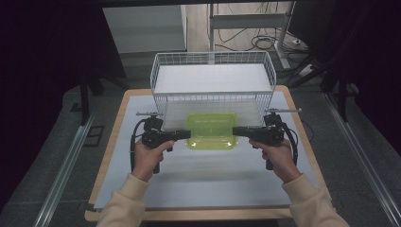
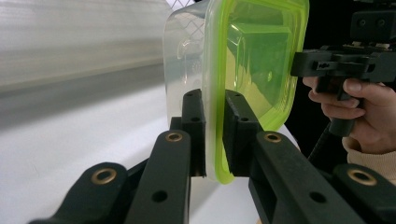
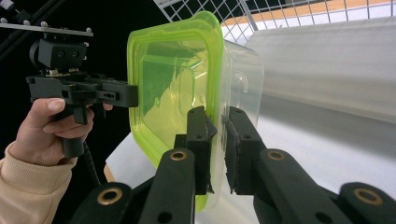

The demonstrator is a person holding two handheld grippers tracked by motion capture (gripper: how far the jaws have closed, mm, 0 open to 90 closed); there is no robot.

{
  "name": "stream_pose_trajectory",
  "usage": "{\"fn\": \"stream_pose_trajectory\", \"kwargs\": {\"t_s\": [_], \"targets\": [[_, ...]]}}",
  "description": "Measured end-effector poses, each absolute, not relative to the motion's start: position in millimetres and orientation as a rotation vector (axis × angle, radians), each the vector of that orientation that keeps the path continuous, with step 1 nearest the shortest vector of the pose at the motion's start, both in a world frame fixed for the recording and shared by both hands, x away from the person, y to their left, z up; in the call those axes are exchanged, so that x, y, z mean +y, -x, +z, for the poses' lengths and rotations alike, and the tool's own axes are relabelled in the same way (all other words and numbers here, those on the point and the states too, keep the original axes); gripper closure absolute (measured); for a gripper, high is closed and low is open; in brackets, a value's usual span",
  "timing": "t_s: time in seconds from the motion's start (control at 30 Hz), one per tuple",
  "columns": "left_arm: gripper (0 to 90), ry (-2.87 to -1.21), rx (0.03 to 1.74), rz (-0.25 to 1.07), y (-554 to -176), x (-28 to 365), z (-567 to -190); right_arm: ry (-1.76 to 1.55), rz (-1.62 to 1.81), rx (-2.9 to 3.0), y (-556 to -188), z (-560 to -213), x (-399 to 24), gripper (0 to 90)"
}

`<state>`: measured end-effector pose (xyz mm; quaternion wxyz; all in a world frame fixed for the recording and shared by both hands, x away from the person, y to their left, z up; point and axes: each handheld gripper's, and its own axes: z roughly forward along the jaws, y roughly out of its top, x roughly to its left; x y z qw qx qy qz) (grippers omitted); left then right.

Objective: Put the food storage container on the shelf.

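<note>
A clear plastic container with a lime-green lid (image 1: 211, 131) hangs just above the white table mat, in front of the wire basket (image 1: 213, 71). My left gripper (image 1: 188, 135) is shut on the lid's left rim, and my right gripper (image 1: 234, 131) is shut on its right rim. In the left gripper view the green lid rim (image 2: 214, 140) is pinched between the two black jaws, with the other hand and gripper (image 2: 336, 65) beyond. The right gripper view has the lid's edge (image 3: 218, 107) clamped between its jaws, the clear tub to the right.
The white wire basket stands at the table's far side on the white mat (image 1: 208, 179). The wooden table edge (image 1: 106, 156) frames the mat. Metal rails run along the floor at both sides. Cables and a desk frame lie beyond the basket.
</note>
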<state>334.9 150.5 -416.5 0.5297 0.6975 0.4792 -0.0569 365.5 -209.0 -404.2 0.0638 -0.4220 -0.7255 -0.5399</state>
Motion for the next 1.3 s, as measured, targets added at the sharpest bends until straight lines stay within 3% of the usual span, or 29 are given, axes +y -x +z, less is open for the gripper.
{"fn": "stream_pose_trajectory", "kwargs": {"t_s": [0.53,1.3], "targets": [[81.1,-1.652,1.125,-0.098,-340,154,-383,1.250,-1.672,-2.230,-371,-368,-203,81.1],[81.1,-1.648,1.097,-0.074,-381,154,-341,1.269,-1.736,-2.267,-400,-323,-202,80.9]]}}
